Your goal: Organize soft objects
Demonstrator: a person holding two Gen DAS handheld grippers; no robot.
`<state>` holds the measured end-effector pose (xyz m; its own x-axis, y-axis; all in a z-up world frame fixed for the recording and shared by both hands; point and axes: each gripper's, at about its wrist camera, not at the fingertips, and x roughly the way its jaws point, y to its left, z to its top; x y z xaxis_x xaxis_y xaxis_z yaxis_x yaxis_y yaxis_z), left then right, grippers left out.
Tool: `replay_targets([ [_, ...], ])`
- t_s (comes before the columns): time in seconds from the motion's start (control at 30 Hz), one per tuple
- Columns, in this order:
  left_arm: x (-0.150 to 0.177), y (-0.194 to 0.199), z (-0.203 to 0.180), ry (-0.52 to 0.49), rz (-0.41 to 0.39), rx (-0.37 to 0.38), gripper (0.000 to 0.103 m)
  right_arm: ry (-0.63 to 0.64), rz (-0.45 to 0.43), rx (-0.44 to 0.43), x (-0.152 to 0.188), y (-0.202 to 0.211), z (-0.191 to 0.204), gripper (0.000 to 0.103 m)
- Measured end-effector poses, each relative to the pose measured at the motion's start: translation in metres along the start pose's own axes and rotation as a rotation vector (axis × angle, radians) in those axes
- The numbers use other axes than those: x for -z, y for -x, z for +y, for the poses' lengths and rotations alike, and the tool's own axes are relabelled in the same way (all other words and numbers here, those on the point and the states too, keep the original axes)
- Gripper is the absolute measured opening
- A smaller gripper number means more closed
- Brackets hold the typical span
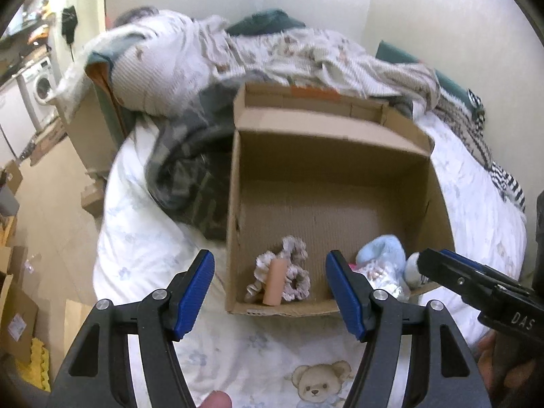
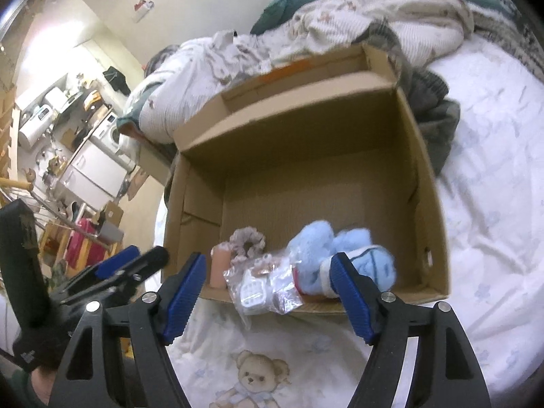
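Note:
An open cardboard box (image 1: 340, 142) (image 2: 421, 170) sits on the bed. Inside its near edge lie a frilly scrunchie (image 1: 295, 275) (image 2: 248, 241), a peach cylinder (image 1: 273, 282) (image 2: 219, 268), a fluffy light-blue soft item (image 1: 384, 251) (image 2: 343, 248) and a clear plastic packet (image 1: 380, 278) (image 2: 261, 282). My left gripper (image 1: 270, 292) is open and empty just in front of the box's near wall. My right gripper (image 2: 268, 289) is open and empty, its jaws either side of the packet and blue item. It shows in the left wrist view (image 1: 442, 265) at the right.
The white bedsheet (image 1: 142, 244) with a teddy bear print (image 1: 319, 384) (image 2: 258, 377) lies under the box. Crumpled blankets (image 1: 210, 61) (image 2: 357, 17) pile behind it. A dark grey garment (image 1: 193, 176) lies left of the box. Floor clutter and a washing machine (image 1: 40, 85) are left.

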<state>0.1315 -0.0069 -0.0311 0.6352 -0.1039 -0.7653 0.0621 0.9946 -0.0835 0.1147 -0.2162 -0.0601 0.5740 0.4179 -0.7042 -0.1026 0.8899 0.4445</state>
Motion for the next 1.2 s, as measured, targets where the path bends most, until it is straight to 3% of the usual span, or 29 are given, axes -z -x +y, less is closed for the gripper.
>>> replay_targets([
  [0.17, 0.003, 0.025, 0.006, 0.017, -0.081, -0.099, 0.065, 0.051, -0.094, 0.070, 0.003, 0.028, 0.011, 0.080],
  [0.33, 0.009, 0.040, 0.015, 0.034, -0.071, -0.090, 0.066, 0.107, -0.134, 0.105, 0.007, 0.052, 0.022, 0.097],
  [0.4, 0.013, 0.049, 0.017, 0.041, -0.073, -0.087, 0.079, 0.107, -0.147, 0.079, 0.007, 0.062, 0.024, 0.097],
  [0.53, 0.020, 0.069, 0.018, 0.042, -0.112, -0.085, 0.090, 0.089, -0.154, 0.062, 0.009, 0.074, 0.024, 0.101],
  [0.6, 0.024, 0.076, 0.017, 0.030, -0.131, -0.096, 0.102, 0.090, -0.159, 0.065, 0.015, 0.074, 0.024, 0.103],
  [0.87, 0.030, 0.070, 0.009, -0.022, -0.121, -0.112, 0.102, 0.133, -0.174, 0.152, 0.024, 0.055, 0.025, 0.103],
  [1.2, 0.031, 0.066, 0.009, -0.018, -0.109, -0.111, 0.103, 0.137, -0.157, 0.172, 0.028, 0.048, 0.026, 0.103],
])
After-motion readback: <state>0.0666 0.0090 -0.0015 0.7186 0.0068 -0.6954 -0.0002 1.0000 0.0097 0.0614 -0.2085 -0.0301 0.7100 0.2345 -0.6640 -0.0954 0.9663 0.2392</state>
